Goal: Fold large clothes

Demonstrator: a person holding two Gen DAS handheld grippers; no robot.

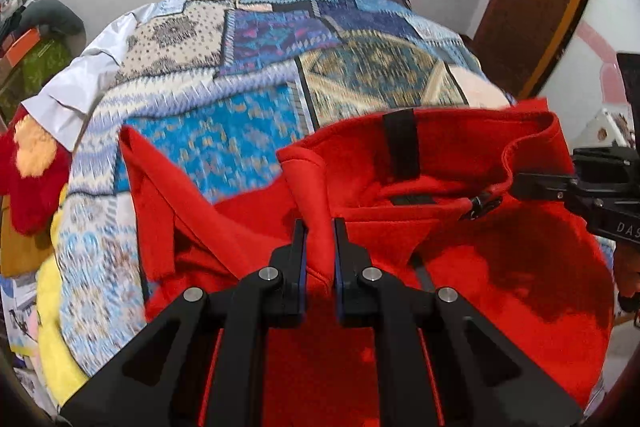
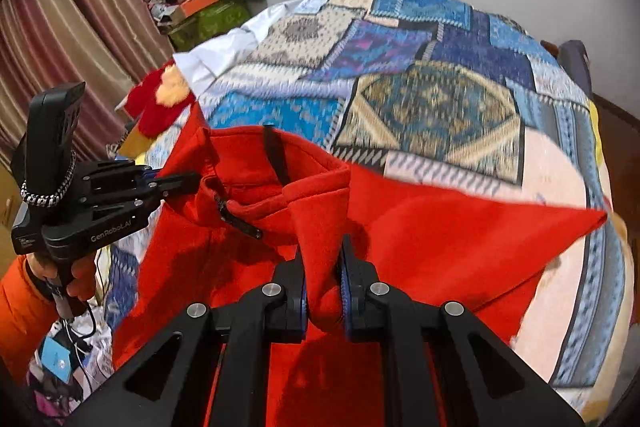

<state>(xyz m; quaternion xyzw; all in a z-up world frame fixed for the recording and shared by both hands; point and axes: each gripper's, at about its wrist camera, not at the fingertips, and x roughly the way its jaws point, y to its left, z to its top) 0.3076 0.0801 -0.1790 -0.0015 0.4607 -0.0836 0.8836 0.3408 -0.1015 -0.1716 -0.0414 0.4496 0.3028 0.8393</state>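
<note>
- A red fleece [image 1: 500, 267] hangs spread between the two hand-held grippers over a bed covered by a patchwork quilt [image 1: 240, 67].
- Its collar is at the top, open towards the far wall; the body falls from there towards the cameras, so its long axis runs from collar down to a hem that is out of view.
- A black loop [image 1: 402, 143] sits inside the back of the collar, and a black zip pull [image 1: 482, 207] hangs at the front opening.
- The left hand-held gripper [image 1: 320, 239] is nearly closed, its jaws pinching a fold of the fleece at one side of the collar.
- The right hand-held gripper [image 2: 322, 255] is likewise nearly closed on a bunched fold at the other side of the collar.
- In the right wrist view a hand [image 2: 72, 275] in an orange sleeve [image 2: 24, 319] holds the left tool's grip.
- One sleeve of the fleece [image 1: 148, 195] trails out to the left over the quilt; the other [image 2: 500, 227] stretches to a point at the right.
- A white sheet [image 1: 84, 83] shows at the bed's far left corner, beside a red-and-yellow plush thing [image 1: 32, 167].
- The quilt is blurred.
</note>
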